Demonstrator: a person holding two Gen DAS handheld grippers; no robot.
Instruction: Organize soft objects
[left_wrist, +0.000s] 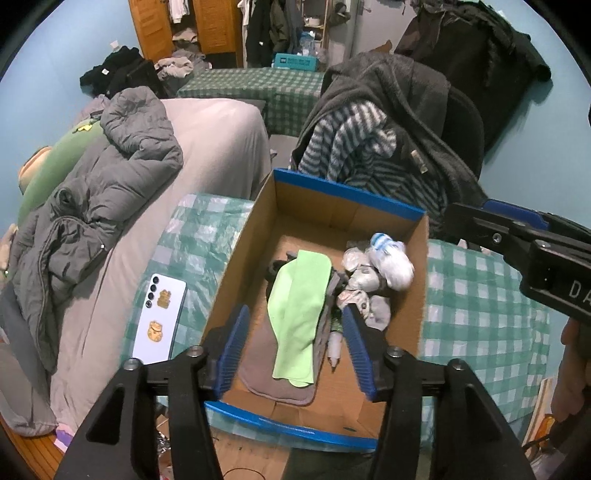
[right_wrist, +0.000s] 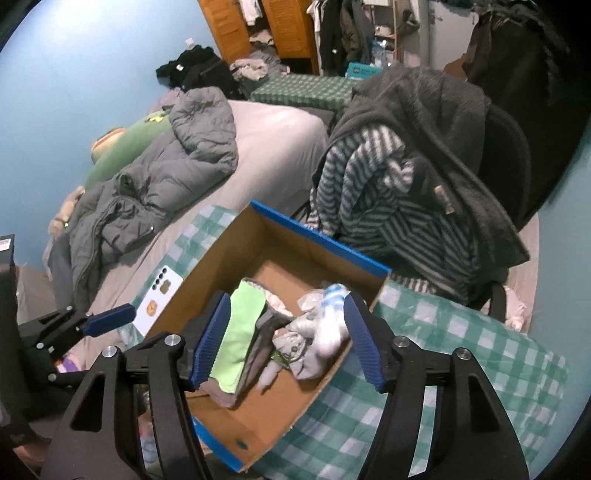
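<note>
An open cardboard box with blue-edged flaps (left_wrist: 258, 229) (right_wrist: 207, 266) stands on a table with a green checked cloth. Inside lie a lime green cloth (left_wrist: 301, 314) (right_wrist: 240, 332) on a grey cloth (left_wrist: 266, 376) (right_wrist: 221, 395), and a heap of rolled socks and small soft items (left_wrist: 373, 273) (right_wrist: 314, 332). My left gripper (left_wrist: 295, 332) hovers above the box's near end, open and empty. My right gripper (right_wrist: 284, 332) is above the box too, open and empty; it also shows at the right edge of the left wrist view (left_wrist: 491, 225).
A white phone (left_wrist: 160, 314) (right_wrist: 159, 295) lies on the checked cloth (left_wrist: 480, 295) left of the box. A bed with a grey puffer jacket (left_wrist: 103, 192) lies to the left. A chair draped with striped and dark garments (left_wrist: 369, 155) stands behind the box.
</note>
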